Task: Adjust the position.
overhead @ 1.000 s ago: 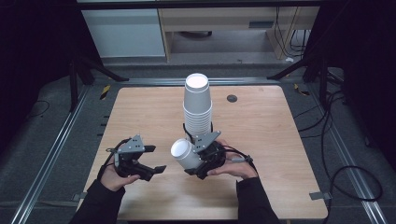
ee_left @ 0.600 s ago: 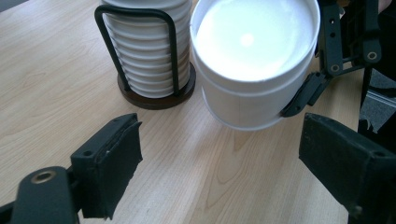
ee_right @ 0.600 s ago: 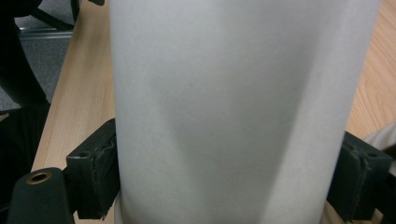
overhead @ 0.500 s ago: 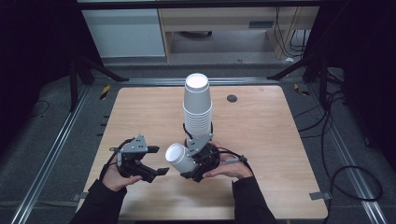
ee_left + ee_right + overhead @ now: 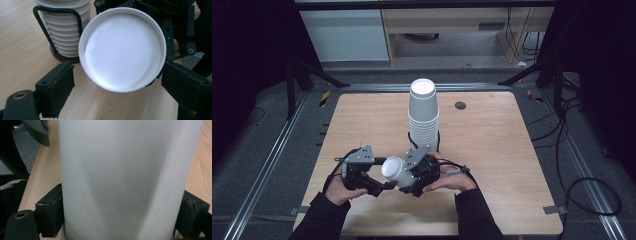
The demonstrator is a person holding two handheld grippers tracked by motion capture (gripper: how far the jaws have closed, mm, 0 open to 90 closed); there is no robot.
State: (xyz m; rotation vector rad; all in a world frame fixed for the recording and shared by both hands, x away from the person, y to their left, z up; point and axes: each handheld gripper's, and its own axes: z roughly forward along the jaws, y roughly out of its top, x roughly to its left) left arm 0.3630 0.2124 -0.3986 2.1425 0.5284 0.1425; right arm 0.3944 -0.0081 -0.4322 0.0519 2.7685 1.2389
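A tall stack of white paper cups (image 5: 423, 112) stands in a black wire holder (image 5: 58, 11) at the table's middle. My right gripper (image 5: 408, 176) is shut on a single white cup (image 5: 393, 169), which lies sideways just above the table. In the right gripper view the cup's wall (image 5: 125, 177) is squeezed between both pads (image 5: 51, 212). The cup's open mouth (image 5: 122, 50) faces my left gripper (image 5: 382, 186). That gripper stands open, its pads (image 5: 57, 87) on either side of the rim and apart from it. The stack (image 5: 65, 30) rises behind the cup.
The wooden table (image 5: 492, 150) has a small black round grommet (image 5: 460, 105) at the back right. Metal rails and cables run along the floor on both sides. The table's front edge is close under the person's hands.
My right gripper has carried the cup left and slightly down, tipping its mouth toward the left gripper. The left gripper has barely moved and is still open.
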